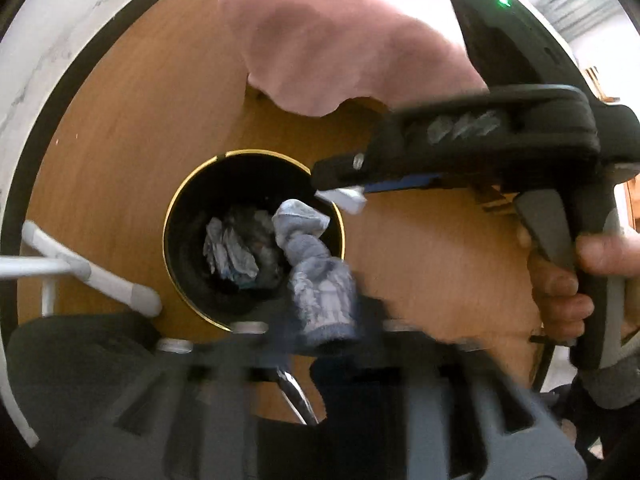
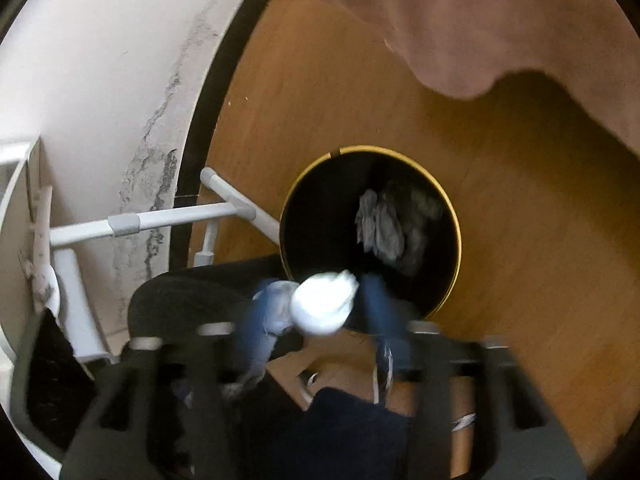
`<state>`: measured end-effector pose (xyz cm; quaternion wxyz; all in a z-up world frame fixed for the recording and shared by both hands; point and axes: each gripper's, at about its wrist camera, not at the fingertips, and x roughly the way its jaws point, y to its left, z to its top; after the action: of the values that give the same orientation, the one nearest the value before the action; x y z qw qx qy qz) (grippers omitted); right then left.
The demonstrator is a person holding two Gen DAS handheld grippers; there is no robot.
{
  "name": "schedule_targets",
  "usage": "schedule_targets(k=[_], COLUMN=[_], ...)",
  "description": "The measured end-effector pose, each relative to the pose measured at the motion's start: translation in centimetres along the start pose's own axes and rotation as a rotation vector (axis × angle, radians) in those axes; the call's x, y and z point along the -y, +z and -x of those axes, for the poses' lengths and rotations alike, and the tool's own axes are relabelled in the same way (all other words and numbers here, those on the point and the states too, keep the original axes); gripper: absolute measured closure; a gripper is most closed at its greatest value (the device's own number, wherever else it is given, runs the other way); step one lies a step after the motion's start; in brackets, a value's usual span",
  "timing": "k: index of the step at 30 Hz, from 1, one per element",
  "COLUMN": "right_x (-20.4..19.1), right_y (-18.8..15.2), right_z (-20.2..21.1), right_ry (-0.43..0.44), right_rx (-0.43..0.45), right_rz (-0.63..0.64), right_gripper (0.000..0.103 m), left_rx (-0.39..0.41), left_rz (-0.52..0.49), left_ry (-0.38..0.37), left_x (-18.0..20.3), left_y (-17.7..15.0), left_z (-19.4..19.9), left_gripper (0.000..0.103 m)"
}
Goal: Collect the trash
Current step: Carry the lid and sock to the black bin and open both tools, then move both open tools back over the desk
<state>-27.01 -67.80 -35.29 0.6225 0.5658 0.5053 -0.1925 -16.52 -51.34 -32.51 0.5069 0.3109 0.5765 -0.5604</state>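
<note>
A black trash bin with a gold rim (image 1: 176, 216) (image 2: 456, 236) stands on the wooden floor, with crumpled paper (image 1: 230, 252) (image 2: 380, 232) inside. My left gripper (image 1: 324, 308) is shut on a twisted grey-white wad of tissue (image 1: 316, 272) and holds it over the bin's near edge. My right gripper (image 2: 324, 308) holds a white crumpled wad (image 2: 324, 304) between its blue fingers (image 2: 380, 304) above the bin's near rim. In the left wrist view the right gripper (image 1: 344, 196) reaches in from the right with the white wad (image 1: 348, 198) at its tip, over the bin.
A white wall with a dark baseboard (image 2: 192, 152) runs on the left. A white tube-frame stand (image 1: 92, 276) (image 2: 168, 218) sits beside the bin. A pink cloth (image 1: 340, 40) (image 2: 480, 20) hangs above. A hand (image 1: 560, 292) grips the right gripper's handle.
</note>
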Motion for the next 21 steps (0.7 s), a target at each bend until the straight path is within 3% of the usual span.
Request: schedule_targets(k=[1, 2, 5, 6, 8, 9, 11, 12, 13, 16, 18, 21], right_x=[0.5, 0.5, 0.8, 0.5, -1.0, -2.2, -5.6, -7.1, -9.2, -14.9, -19.2, -25.5], right_y=[0.3, 0.5, 0.3, 0.2, -0.4, -1.0, -3.1, -4.1, -5.5, -8.6, -10.1, -11.5], right_z=[0.3, 0.7, 2.0, 3.2, 7.1, 8.7, 13.5, 15.1, 16.9, 19.1, 18.7, 16.7], right_ry=[0.007, 0.004, 0.002, -0.022, -0.153, -0.195, -0.244, -0.244, -0.236, -0.209, -0.180, -0.119], right_rx=[0.008, 0.027, 0.066, 0.117, 0.301, 0.387, 0.627, 0.712, 0.815, 0.956, 0.967, 0.917], right_rz=[-0.005, 0.002, -0.004, -0.004, 0.049, 0.084, 0.192, 0.232, 0.288, 0.452, 0.578, 0.711], right_gripper=[0.015, 0.015, 0.015, 0.015, 0.015, 0.015, 0.007, 0.007, 0.007, 0.007, 0.007, 0.007], left_rx=[0.034, 0.073, 0.090, 0.122, 0.254, 0.363, 0.560, 0.612, 0.675, 0.783, 0.801, 0.822], left_rz=[0.006, -0.003, -0.007, -0.013, -0.055, -0.092, -0.163, -0.174, -0.177, -0.079, 0.065, 0.314], left_ry=[0.012, 0.020, -0.009, -0.023, -0.031, -0.034, -0.006, 0.015, 0.059, 0.320, 0.473, 0.592], left_x=[-0.5, -0.5, -0.5, -0.2, 1.0, 1.9, 3.2, 3.1, 2.8, -0.2, -4.0, -10.1], left_y=[-0.3, -0.5, -0.6, -0.9, -2.1, -3.2, -5.8, -6.7, -8.2, -12.8, -16.4, -23.6], left_z=[0.5, 1.2, 2.6, 4.0, 8.2, 11.7, 19.2, 21.5, 24.4, 31.2, 34.2, 38.2], left_gripper=[0.010, 0.010, 0.010, 0.010, 0.010, 0.010, 0.008, 0.007, 0.007, 0.007, 0.007, 0.007])
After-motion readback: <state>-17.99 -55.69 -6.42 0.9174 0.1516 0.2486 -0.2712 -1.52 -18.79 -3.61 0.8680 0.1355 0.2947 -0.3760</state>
